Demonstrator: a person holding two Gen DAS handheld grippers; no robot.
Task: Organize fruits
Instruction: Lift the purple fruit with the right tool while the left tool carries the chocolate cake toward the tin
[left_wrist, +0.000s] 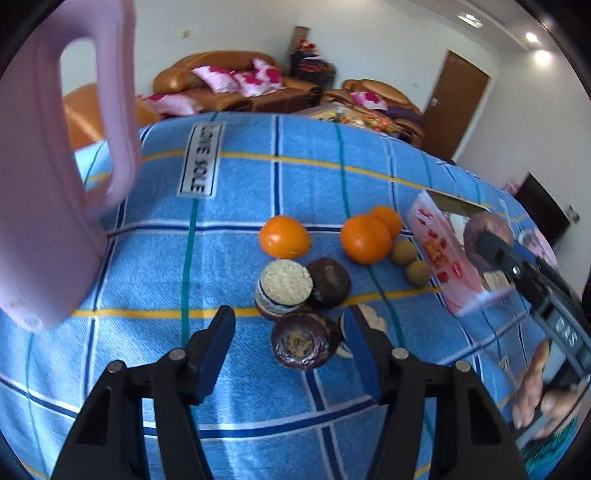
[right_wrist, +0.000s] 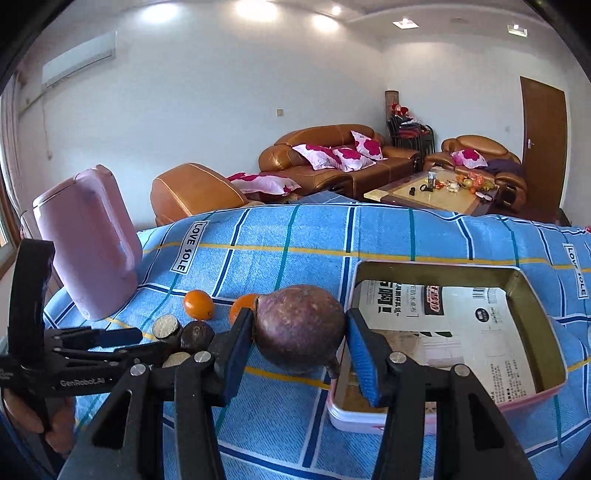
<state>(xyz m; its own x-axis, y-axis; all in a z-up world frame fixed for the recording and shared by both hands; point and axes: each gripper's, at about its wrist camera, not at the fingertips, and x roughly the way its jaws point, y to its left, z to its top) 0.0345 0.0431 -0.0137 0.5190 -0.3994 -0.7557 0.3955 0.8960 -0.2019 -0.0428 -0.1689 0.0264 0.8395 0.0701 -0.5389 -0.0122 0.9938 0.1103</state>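
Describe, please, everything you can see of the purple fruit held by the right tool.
The purple fruit is roundish, with dull, brownish-purple, speckled skin and a short stub at its lower right. It looks whole and firm. The right tool is shut on it, one blue-padded finger on each side, holding it above the blue checked cloth at the near left edge of the open tin box. Nothing else visibly touches it.

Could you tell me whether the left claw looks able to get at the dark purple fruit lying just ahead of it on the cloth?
Probably yes. The left claw is open and empty, and the dark purple fruit lies between its fingertips. The cut fruit crowds it behind, but nothing blocks the approach.
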